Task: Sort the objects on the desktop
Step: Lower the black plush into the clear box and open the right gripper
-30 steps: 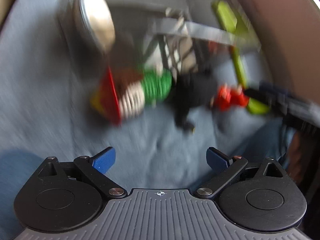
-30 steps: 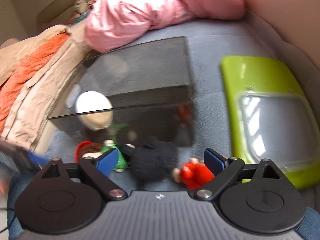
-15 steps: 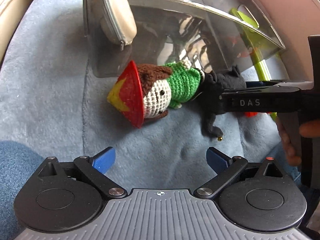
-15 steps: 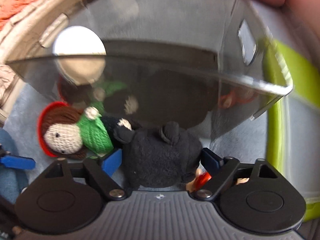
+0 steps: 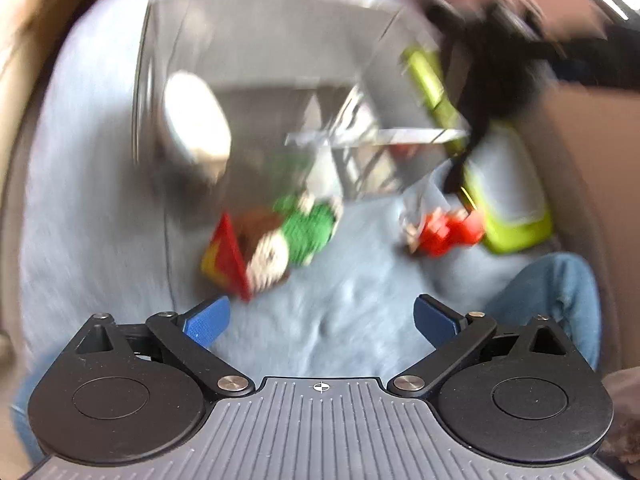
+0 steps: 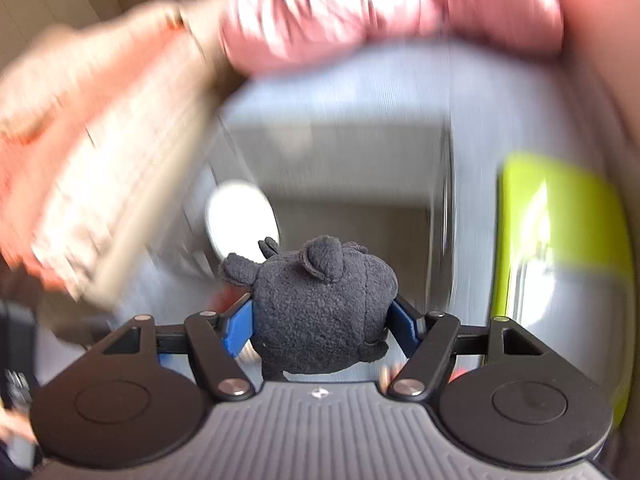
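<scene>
My right gripper (image 6: 322,324) is shut on a black plush toy (image 6: 320,312) and holds it up in the air over the clear smoky plastic box (image 6: 360,200). In the left wrist view the black plush toy (image 5: 492,68) hangs high at the upper right. My left gripper (image 5: 320,320) is open and empty above the blue-grey blanket. A crochet doll with a red hat and green body (image 5: 272,248) lies ahead of it, and a small red toy (image 5: 448,232) lies to its right. A white oval object (image 5: 196,120) sits in the box (image 5: 260,60).
A lime-green lid (image 5: 508,200) lies right of the box; it also shows in the right wrist view (image 6: 560,240). Pink and orange clothes (image 6: 360,8) are piled behind the box. A leg in jeans (image 5: 552,288) is at the right. Both views are motion-blurred.
My right gripper has closed on the black plush toy and lifted it off the blanket, above the box. My left gripper has pulled back and stays open.
</scene>
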`<state>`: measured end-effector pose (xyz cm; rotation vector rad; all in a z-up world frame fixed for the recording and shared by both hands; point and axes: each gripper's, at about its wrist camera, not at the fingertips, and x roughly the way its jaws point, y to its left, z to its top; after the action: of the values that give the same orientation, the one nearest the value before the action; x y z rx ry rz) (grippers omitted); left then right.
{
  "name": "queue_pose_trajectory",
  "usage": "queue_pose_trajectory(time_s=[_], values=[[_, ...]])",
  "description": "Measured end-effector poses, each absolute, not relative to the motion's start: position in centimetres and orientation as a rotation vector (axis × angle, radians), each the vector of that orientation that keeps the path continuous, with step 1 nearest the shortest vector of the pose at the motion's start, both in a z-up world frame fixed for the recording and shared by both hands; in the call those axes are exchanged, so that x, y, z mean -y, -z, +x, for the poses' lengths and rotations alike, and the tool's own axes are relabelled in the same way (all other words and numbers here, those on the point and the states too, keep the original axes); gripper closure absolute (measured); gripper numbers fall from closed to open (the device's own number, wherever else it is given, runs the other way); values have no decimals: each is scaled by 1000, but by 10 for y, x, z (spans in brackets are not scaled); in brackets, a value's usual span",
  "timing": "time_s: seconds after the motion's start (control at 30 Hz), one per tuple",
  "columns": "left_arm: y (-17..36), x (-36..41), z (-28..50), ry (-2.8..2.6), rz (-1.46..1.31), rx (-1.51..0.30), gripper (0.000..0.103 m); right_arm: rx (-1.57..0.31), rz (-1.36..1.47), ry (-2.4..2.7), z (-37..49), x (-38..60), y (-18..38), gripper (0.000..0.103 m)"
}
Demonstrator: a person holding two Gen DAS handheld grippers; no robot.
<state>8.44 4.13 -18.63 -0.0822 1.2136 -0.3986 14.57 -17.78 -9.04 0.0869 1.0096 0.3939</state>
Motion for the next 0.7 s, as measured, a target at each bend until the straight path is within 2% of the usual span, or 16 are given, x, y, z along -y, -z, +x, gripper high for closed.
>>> queue_pose_trajectory(time_s=[0.13,0.3,0.43,0.63,0.7], values=[[170,-26,82,441,-59,-1173,0,-983,114,-389,201,158,77,31],[195,-19,78,424,-39,-1271,0,-1270,164,-332,272,107,170,31],[203,-46,75,369,-110,-1318,0,-1376,122,-232,281,84,238,31],[220,-58,90,286,-149,-1339,0,-1577,103,-222,280,71,270,28],[222,-57,90,292,-148,-1341,0,-1592,106,-217,277,74,271,28]])
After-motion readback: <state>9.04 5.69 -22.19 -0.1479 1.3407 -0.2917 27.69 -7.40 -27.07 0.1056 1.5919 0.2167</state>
